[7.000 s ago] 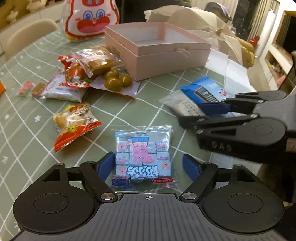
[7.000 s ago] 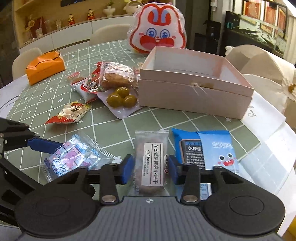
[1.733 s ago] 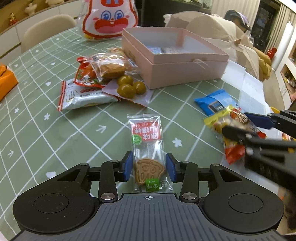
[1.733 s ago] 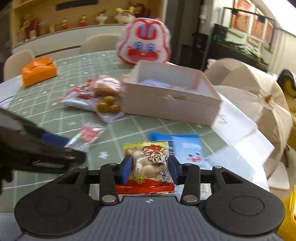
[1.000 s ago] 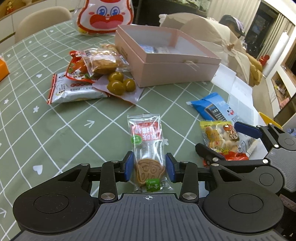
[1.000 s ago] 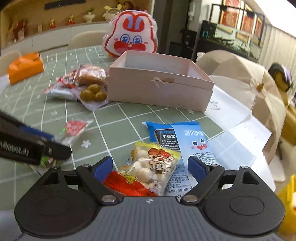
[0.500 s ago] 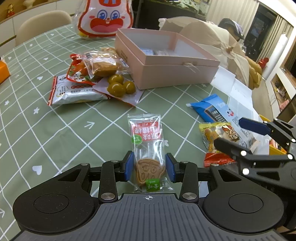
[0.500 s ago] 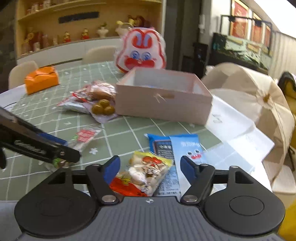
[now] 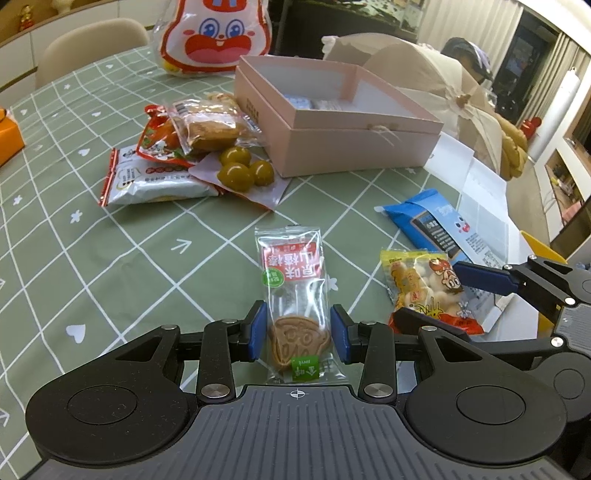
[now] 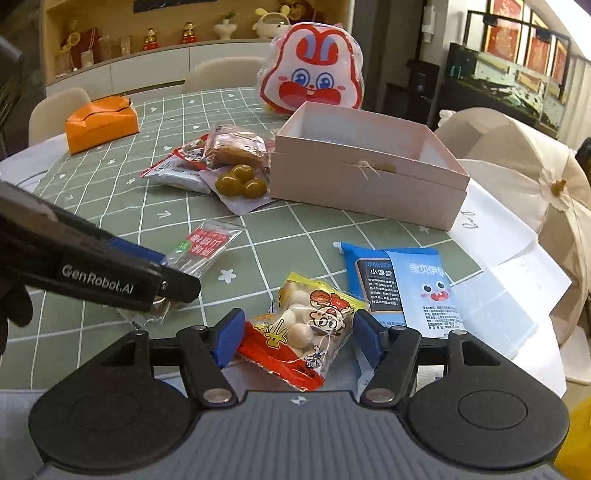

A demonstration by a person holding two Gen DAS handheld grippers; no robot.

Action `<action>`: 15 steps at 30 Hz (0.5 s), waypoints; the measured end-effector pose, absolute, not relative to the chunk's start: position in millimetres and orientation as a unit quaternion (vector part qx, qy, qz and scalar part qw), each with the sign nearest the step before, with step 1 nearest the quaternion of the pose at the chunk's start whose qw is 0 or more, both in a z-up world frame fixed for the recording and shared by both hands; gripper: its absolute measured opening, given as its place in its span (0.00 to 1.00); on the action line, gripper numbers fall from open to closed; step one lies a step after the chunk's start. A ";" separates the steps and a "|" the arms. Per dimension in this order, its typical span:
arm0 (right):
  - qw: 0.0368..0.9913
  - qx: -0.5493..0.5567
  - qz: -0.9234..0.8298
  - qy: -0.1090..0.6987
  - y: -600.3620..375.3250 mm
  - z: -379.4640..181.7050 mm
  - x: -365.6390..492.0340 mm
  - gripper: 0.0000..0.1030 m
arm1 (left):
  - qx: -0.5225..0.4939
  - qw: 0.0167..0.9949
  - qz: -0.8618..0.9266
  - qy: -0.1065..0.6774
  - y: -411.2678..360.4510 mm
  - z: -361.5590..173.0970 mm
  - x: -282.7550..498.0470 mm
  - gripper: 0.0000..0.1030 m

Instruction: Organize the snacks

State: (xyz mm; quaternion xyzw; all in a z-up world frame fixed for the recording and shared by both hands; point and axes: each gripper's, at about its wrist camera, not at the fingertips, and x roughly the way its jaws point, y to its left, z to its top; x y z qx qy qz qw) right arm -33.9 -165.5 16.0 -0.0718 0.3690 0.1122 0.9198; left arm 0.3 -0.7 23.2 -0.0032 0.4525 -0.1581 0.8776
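A clear cookie packet with a red label (image 9: pixel 291 266) lies on the green checked tablecloth, and my left gripper (image 9: pixel 297 330) is shut on its near end. To its right is a yellow and red snack bag (image 10: pixel 314 321), lying askew on the cloth. My right gripper (image 10: pixel 297 336) is around it with jaws closing, both blue pads touching the bag's edges. The open pink box (image 10: pixel 362 188) stands further back, with a few packets inside. In the right wrist view, the left gripper's fingers (image 10: pixel 177 288) reach in from the left over the cookie packet (image 10: pixel 207 243).
A blue packet (image 10: pixel 402 288) lies just right of the snack bag, partly on white papers (image 10: pixel 498 236) at the table's edge. Left of the box is a pile of snacks with green olives (image 9: pixel 240 173). A rabbit-shaped bag (image 9: pixel 218 33) and an orange box (image 10: pixel 99 118) stand behind.
My right gripper's jaws have narrowed from wide open onto the snack bag. The left gripper has kept still with the cookie packet in it.
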 end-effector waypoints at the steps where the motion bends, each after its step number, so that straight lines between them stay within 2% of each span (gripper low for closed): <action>1: 0.919 -0.068 0.109 0.372 -166.4 16.8 -33.9 0.63 | -0.003 0.878 -0.158 0.452 -0.5 23.2 0.5 0.41; 9: 0.899 -0.015 0.138 0.414 -174.5 14.7 -30.5 0.64 | -0.014 0.878 -0.152 0.453 1.1 22.9 0.6 0.41; 15: 0.899 -0.006 0.138 0.415 -167.8 10.4 -18.9 0.75 | -0.028 0.881 -0.138 0.451 3.8 22.7 -2.9 0.41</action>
